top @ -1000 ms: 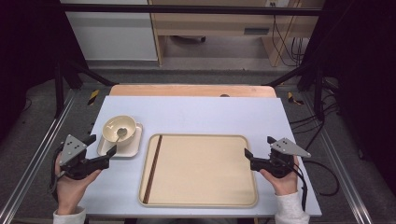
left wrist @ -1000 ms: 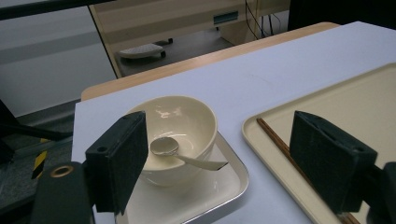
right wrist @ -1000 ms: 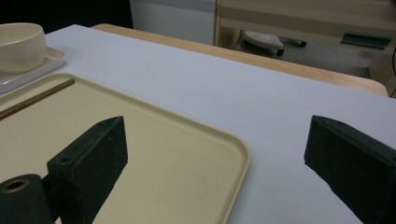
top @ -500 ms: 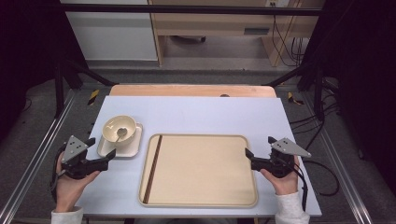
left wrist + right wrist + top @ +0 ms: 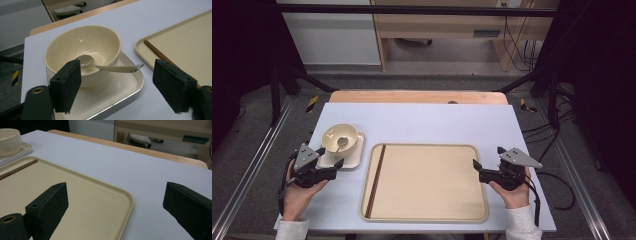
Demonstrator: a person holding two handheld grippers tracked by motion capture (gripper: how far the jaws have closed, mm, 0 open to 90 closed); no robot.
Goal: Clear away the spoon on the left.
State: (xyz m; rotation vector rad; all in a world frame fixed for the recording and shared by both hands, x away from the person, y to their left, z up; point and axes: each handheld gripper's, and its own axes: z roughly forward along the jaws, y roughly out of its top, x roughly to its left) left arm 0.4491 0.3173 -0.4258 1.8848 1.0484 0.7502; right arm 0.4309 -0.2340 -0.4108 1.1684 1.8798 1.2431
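While the jaws stand wide: left gripper (image 5: pixel 333 164) has just been closing a little, nothing pressed between the pads; right gripper (image 5: pixel 477 167) gapes over the tray edge, empty.
Landmark: large beige plastic tray (image 5: pixel 424 218).
Bowl: cream ceramic bowl (image 5: pixel 82 48) on a small white dish (image 5: pixel 117 86), just left of the tray.
Risk: metal spoon (image 5: pixel 110 67) overhangs the bowl rim; a jaw knocking its handle could flip it out or tip the bowl.
Risk: dish could skid on the table.
Unclear: brown chopsticks (image 5: pixel 375 179) at the tray's left side, count hard to tell.
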